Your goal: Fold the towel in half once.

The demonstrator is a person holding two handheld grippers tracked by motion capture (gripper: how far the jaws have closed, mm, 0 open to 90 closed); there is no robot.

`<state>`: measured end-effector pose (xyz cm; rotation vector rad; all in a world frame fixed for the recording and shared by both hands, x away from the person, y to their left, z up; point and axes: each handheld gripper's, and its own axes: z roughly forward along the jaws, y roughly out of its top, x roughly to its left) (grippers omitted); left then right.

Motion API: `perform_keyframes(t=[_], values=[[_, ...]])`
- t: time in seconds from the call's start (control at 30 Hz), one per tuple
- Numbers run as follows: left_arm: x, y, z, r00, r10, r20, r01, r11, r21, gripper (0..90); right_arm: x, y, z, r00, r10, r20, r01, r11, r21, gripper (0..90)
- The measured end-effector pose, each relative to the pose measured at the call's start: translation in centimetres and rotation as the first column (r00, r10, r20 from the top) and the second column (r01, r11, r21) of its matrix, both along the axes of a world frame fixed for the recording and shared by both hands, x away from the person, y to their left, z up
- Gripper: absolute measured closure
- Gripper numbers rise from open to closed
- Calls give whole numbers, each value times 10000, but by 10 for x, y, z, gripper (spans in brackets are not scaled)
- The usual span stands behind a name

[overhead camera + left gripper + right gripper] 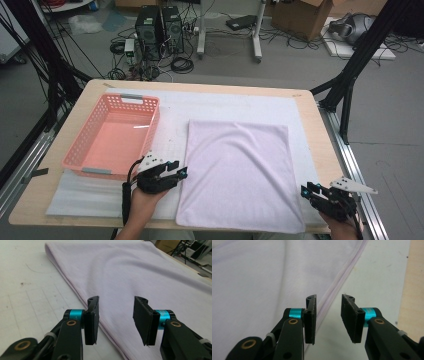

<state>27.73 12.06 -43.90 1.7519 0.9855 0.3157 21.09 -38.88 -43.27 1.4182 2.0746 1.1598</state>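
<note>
Both tongs stand spread, with nothing pinched between their jaws. Left gripper (181, 173) sits near the front edge of the tabletop, just off the left border of the lilac towel (240, 175), its jaws pointing toward the cloth. In the left gripper view the left gripper (116, 315) has that folded left border running between its two black jaws, one jaw over the white mat (30, 295) and the other over the fabric; whether the tips touch the cloth I cannot tell. Right gripper (306, 191) is at the front right corner of the tabletop, right beside the towel's front right corner, held in a hand (345, 227) that enters from below. In the right gripper view the right gripper (328, 315) straddles the towel's (262, 277) hemmed right edge, with the mat (382, 270) beyond it and a strip of bare wood along the tabletop's right edge.

Folded flat, the towel lies on the mat across the middle and right of the tabletop, reaching almost to the front edge. An empty pink basket (80, 150) stands on the left side of the tabletop, near the left gripper but apart from the towel
</note>
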Motion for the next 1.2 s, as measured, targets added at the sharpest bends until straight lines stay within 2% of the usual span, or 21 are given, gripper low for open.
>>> perform_keyframes(t=[0.1,0.23,0.37,0.43,0.47,0.57,0.7,0.73,0.77,0.83,0.87,0.93,0.97,1.03,1.13,1.2], values=[[14,-1,-4,9997,244,-54,-244,9997,7,557,12,-1,-1,10000,-77,-43,78,9999,129,655],[28,-7,-6,9993,368,-70,-365,9989,302,560,21,-2,-2,9999,-156,-17,156,9999,34,657],[45,-15,-5,9986,463,-262,-447,9973,585,602,28,-6,-3,9997,-246,-47,247,9995,175,666],[54,-18,-6,9973,683,-252,-668,9961,582,632,32,-6,-3,9996,-256,-73,257,9995,195,671],[61,-20,-6,9963,728,-451,-689,9942,821,634,34,-6,-3,9997,-238,7,238,9995,216,674],[75,-24,-8,9915,1066,-750,-982,9893,1077,644,44,-5,0,9998,-185,-18,185,9997,130,688],[91,-27,-11,9822,1544,-1074,-1386,9801,1422,636,71,0,3,9999,-163,-53,163,9999,18,739],[94,-27,-12,9797,1681,-1095,-1523,9784,1397,632,80,2,3,9998,-159,-109,158,9999,-43,740],[97,-27,-13,9754,1779,-1304,-1582,9762,1485,634,88,5,3,9998,-159,-153,158,9999,-62,750],[99,-27,-13,9744,1835,-1296,-1641,9754,1473,662,105,11,0,9990,-230,-387,220,9994,-268,751],[100,-29,-13,9751,1849,-1224,-1640,9729,1630,674,112,14,-1,9985,-287,-458,269,9989,-393,751],[100,-32,-13,9761,1884,-1081,-1666,9687,1838,747,124,19,-4,9979,-374,-530,344,9978,-572,748],[100,-33,-13,9758,1835,-1192,-1616,9715,1733,820,130,21,-6,9976,-433,-535,397,9970,-663,754],[102,-35,-11,9763,1860,-1108,-1615,9666,1991,863,138,24,-9,9964,-593,-611,542,9952,-818,809],[104,-34,-10,9691,2188,-1140,-1937,9608,1983,870,142,22,-13,9961,-539,-699,492,9965,-671,877],[106,-31,-10,9633,2447,-1102,-2210,9563,1913,880,141,21,-11,9950,-901,-420,842,9885,-1259,883]])
